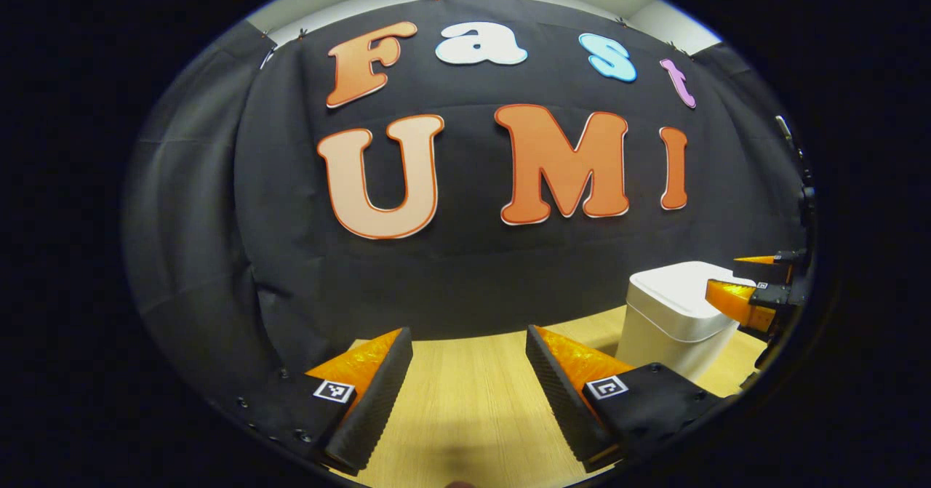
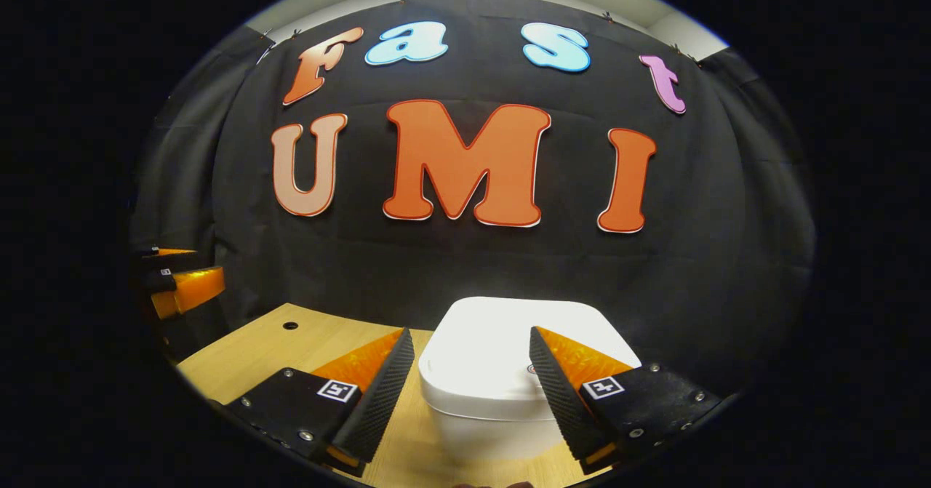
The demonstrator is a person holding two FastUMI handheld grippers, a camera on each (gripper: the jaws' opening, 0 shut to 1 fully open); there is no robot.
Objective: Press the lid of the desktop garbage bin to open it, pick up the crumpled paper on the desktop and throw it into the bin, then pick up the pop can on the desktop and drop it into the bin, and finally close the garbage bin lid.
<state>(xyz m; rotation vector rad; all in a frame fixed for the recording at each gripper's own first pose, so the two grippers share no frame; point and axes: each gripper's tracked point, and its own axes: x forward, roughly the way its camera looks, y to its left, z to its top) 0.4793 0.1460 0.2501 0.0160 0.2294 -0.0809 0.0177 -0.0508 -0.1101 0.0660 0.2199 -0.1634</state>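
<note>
A white garbage bin [image 2: 502, 379] with its lid down stands on the wooden desk, right in front of my right gripper [image 2: 469, 342]. That gripper is open and hovers just above the near part of the lid, nothing between its fingers. In the left gripper view the same bin [image 1: 673, 321] stands to the right, with the right gripper [image 1: 734, 277] over its top. My left gripper [image 1: 469, 339] is open above bare desk to the left of the bin. In the right gripper view the left gripper [image 2: 182, 273] hangs at the far left.
The wooden desk [image 1: 465, 393] runs back to the black cloth wall just behind the bin. A small round hole [image 2: 290, 325] sits in the desk top left of the bin.
</note>
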